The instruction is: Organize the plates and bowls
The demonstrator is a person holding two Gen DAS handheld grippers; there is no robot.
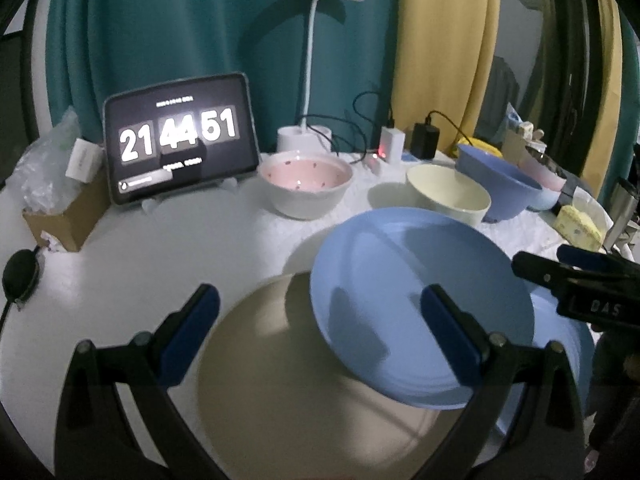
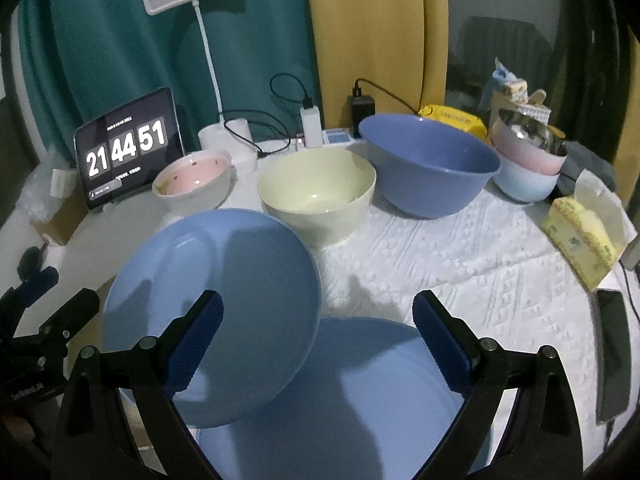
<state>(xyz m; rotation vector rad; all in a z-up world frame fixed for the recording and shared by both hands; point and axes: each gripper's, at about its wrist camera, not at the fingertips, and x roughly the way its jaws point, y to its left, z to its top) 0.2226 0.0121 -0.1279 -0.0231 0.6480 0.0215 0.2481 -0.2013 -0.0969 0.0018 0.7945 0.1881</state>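
Observation:
A light blue plate (image 1: 408,292) (image 2: 224,304) lies tilted, propped between a beige plate (image 1: 288,384) on the left and a second blue plate (image 2: 360,392) (image 1: 568,360) on the right. My left gripper (image 1: 320,332) is open above the beige plate, its right finger over the tilted plate. My right gripper (image 2: 318,340) is open above the flat blue plate, its left finger over the tilted plate's edge. Neither holds anything. Behind stand a pink-lined bowl (image 1: 306,188) (image 2: 194,184), a cream bowl (image 1: 448,196) (image 2: 316,196) and a big blue bowl (image 2: 430,164) (image 1: 496,184).
A tablet clock (image 1: 180,148) (image 2: 128,148), a desk lamp (image 1: 308,80) and chargers with cables (image 2: 312,124) stand at the back. Stacked pastel bowls (image 2: 528,164) and a tissue pack (image 2: 580,240) are at the right. A cardboard box (image 1: 60,220) sits far left. A phone (image 2: 612,352) lies at the right edge.

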